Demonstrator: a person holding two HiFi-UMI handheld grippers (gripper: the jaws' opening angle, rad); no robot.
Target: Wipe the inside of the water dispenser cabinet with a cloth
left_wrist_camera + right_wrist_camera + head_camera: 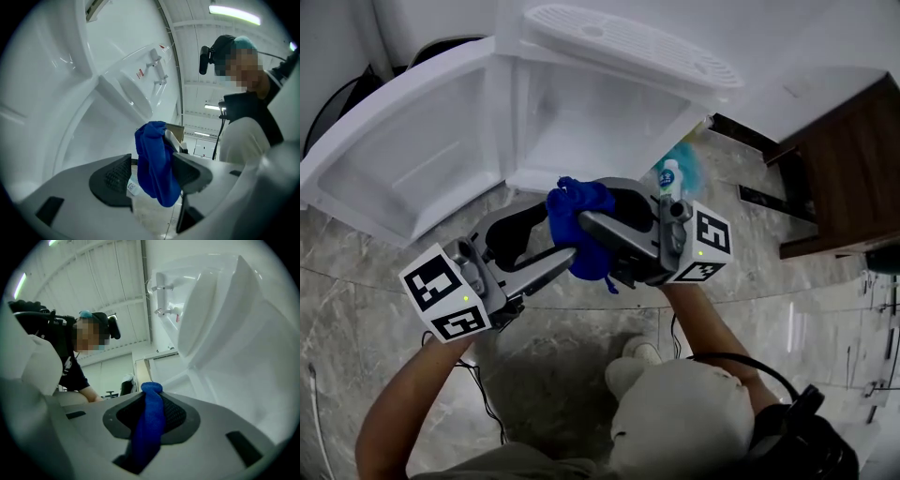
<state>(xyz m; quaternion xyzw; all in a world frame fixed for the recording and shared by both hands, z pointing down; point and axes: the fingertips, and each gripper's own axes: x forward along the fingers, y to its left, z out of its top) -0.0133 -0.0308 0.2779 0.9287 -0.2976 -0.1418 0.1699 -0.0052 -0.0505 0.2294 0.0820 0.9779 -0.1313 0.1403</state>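
The white water dispenser cabinet (600, 122) stands open on the floor, its door (412, 141) swung out to the left. In front of it a blue cloth (581, 225) hangs bunched where the two grippers meet. My right gripper (595, 211) reaches in from the right and is shut on the cloth (150, 423), which is pinched between its dark pads. My left gripper (553, 230) comes from the lower left with its jaws open. The cloth (157, 164) hangs between them against the right-hand pad and apart from the left pad. Neither gripper is inside the cabinet.
A small bottle with a blue label (670, 178) and something teal stand on the floor by the cabinet's right corner. A dark wooden cabinet (853, 169) is at the right. The floor is grey marble (375, 234), with cables near the person's feet.
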